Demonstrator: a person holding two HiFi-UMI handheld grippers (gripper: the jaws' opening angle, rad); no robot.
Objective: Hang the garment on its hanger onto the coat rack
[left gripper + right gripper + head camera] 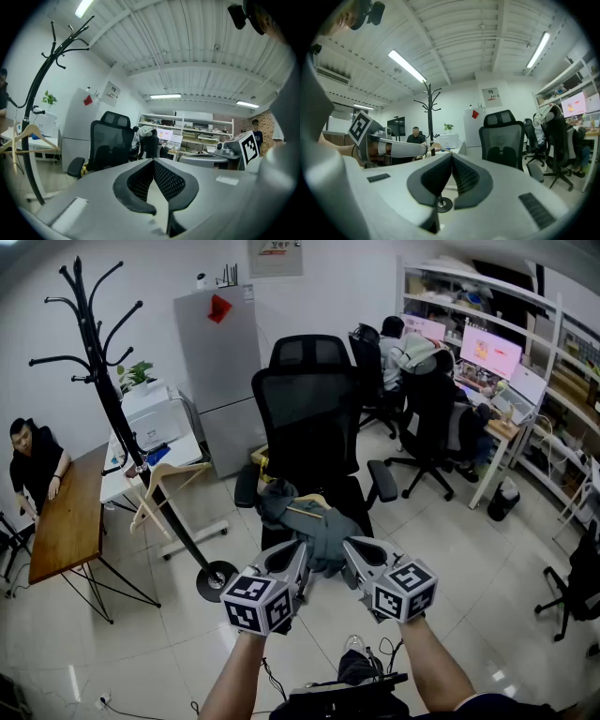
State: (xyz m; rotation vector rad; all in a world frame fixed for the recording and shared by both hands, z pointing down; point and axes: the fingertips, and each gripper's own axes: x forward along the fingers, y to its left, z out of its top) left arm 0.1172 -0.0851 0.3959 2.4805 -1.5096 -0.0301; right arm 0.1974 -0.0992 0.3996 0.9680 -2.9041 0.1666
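Dark grey fabric, 1 item: the garment (323,526), logged as bunched on the seat of a black office chair (314,418).

Head view. The wooden hanger (305,511) is seen partly wrapped inside the garment, with only a short length of bar showing. The coat rack (112,399) is found well apart to the left, and 1 spare hanger (164,486) is hung low on it. The left tongs (298,559) and right tongs (352,554) are held side by side just in front of the garment; contact cannot be confirmed from here.

Left gripper view. The left tongs (153,161) are recorded with the tips pressed together and nothing between them. The coat rack (37,89) and the office chair (110,145) are shown beyond; the garment is not in the frame.

Right gripper view. The right tongs (451,157) are likewise pressed together and empty. The coat rack (430,112) is seen in the distance.

Step judged: approach, with pickup not yet made. For the next move, both tongs would need to be parted and lowered, the hanger gripped near its hook, and the loose fabric supported before the carry to the coat rack.
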